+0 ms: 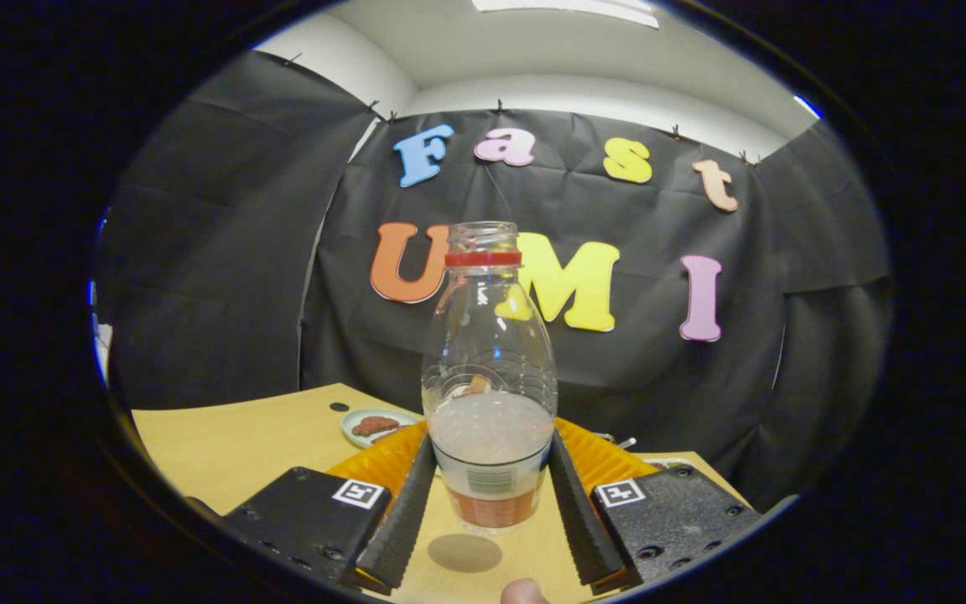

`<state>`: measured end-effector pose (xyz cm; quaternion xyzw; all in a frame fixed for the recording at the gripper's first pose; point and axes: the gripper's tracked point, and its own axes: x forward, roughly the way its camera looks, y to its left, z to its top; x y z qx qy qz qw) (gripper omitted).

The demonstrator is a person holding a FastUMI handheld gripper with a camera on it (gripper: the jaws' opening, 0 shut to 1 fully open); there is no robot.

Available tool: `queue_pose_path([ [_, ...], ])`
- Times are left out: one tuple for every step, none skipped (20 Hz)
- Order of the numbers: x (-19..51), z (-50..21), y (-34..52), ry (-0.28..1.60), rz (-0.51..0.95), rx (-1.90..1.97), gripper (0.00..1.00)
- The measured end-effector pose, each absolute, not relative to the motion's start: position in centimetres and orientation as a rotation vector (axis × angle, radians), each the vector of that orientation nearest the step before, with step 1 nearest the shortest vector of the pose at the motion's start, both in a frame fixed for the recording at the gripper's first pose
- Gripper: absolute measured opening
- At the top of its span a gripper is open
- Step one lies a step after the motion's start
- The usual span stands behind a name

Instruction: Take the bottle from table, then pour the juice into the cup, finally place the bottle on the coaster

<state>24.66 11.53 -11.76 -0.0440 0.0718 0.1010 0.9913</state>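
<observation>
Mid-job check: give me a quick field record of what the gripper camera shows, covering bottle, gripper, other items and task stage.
bottle: clear plastic bottle with red neck ring, uncapped, upright, part-filled with pale juice
gripper: gripper fingers press the bottle's lower body on both sides
lift: bottle appears raised; its shadow lies on the wooden table below
beyond the left finger: small pale green dish holding something brown
task stage: bottle grasped; pour and placing on the coaster not yet done

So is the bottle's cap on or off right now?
Off. The bottle, upright between the gripper fingers, shows a bare open mouth above its red neck ring.
</observation>
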Motion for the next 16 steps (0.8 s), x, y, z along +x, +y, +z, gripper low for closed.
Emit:
queue_pose_path([
  [25.3, -12.6, 11.4, 0.155, 0.198, -0.076, 0.77],
  [25.9, -13.4, 11.3, 0.168, 0.196, -0.066, 0.77],
  [26.6, -14.7, 11.3, 0.190, 0.193, -0.053, 0.77],
  [27.1, -16.0, 11.1, 0.216, 0.185, -0.042, 0.77],
  [27.4, -17.4, 11.3, 0.235, 0.186, -0.024, 0.77],
  [27.8, -18.8, 11.2, 0.260, 0.182, -0.016, 0.77],
  [28.1, -20.0, 11.2, 0.277, 0.182, -0.013, 0.77],
  [28.3, -21.0, 11.3, 0.291, 0.182, -0.014, 0.77],
  [28.6, -22.2, 11.3, 0.306, 0.183, -0.013, 0.77],
  [28.7, -23.1, 11.4, 0.320, 0.186, -0.007, 0.77],
  [28.8, -24.0, 11.6, 0.335, 0.189, -0.001, 0.78],
  [28.9, -24.9, 11.8, 0.349, 0.193, 0.003, 0.78],
  [28.9, -25.6, 12.1, 0.360, 0.197, 0.006, 0.78],
  [28.9, -26.1, 12.2, 0.364, 0.199, 0.004, 0.78],
  [28.7, -26.6, 12.3, 0.366, 0.199, -0.001, 0.78],
  [28.7, -27.1, 12.4, 0.371, 0.203, -0.004, 0.78],
])
